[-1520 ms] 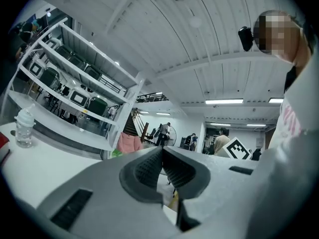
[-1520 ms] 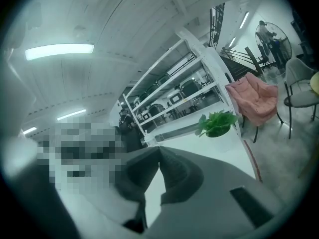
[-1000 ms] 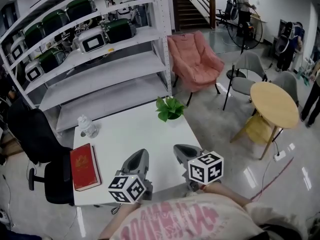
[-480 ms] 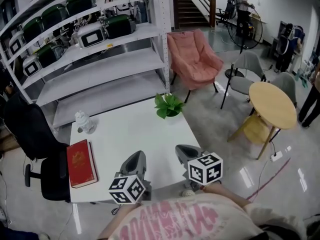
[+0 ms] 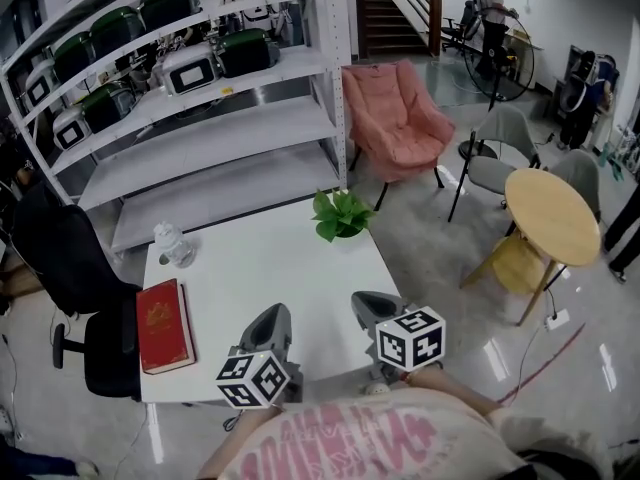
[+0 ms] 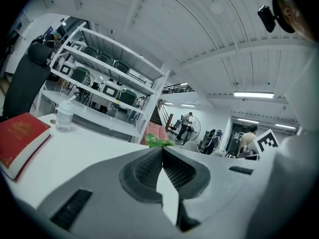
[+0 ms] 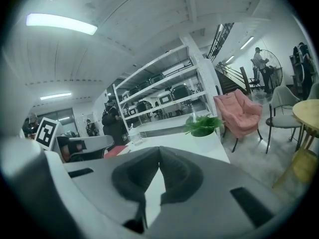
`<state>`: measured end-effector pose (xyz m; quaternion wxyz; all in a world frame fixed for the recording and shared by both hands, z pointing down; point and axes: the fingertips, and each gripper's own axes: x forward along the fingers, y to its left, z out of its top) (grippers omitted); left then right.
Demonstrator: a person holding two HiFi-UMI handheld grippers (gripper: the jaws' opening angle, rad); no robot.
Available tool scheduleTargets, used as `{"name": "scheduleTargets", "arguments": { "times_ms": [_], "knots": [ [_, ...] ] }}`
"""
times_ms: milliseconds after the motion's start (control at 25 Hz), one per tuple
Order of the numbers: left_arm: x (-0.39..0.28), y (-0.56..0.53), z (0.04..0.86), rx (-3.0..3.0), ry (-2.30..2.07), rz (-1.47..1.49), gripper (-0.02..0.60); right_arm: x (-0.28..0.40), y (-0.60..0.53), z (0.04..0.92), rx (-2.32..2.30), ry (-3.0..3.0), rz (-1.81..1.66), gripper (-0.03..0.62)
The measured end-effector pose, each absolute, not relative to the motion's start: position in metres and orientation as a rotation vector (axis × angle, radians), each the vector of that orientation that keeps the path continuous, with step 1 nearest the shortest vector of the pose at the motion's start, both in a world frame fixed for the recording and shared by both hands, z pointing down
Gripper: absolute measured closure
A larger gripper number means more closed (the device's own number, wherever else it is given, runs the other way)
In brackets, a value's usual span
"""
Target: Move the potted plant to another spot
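Note:
A small potted plant (image 5: 340,216) with green leaves in a white pot stands at the far right corner of the white table (image 5: 270,268). Its leaves (image 6: 158,142) peek over the left gripper's jaws, and the plant (image 7: 203,125) shows clearly in the right gripper view. My left gripper (image 5: 274,318) hovers over the table's near edge, jaws shut with nothing between them. Beside it, my right gripper (image 5: 366,302) is also shut and empty. Both point toward the plant, well short of it.
A red book (image 5: 164,325) lies at the table's left edge and a clear plastic bottle (image 5: 173,245) stands at its far left corner. White shelving (image 5: 200,118) rises behind, a pink chair (image 5: 400,118) and a round wooden table (image 5: 552,216) stand to the right, a black office chair (image 5: 70,278) left.
The head view has shifted slightly; both grippers stay in the same place near the table's front edge. The plant, book and bottle have not moved.

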<state>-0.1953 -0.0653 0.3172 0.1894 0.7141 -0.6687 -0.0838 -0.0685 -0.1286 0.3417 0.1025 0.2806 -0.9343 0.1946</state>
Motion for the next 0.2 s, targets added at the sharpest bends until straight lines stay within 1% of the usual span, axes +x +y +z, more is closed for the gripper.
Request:
{"name": "scheduleTargets", "arguments": {
  "times_ms": [200],
  "knots": [
    [-0.1929, -0.0729, 0.3185, 2.004, -1.887, -0.237, 0.578, -0.0670, -0.1360, 0.3441, 0.818, -2.758, 0.572, 0.588]
  ]
}}
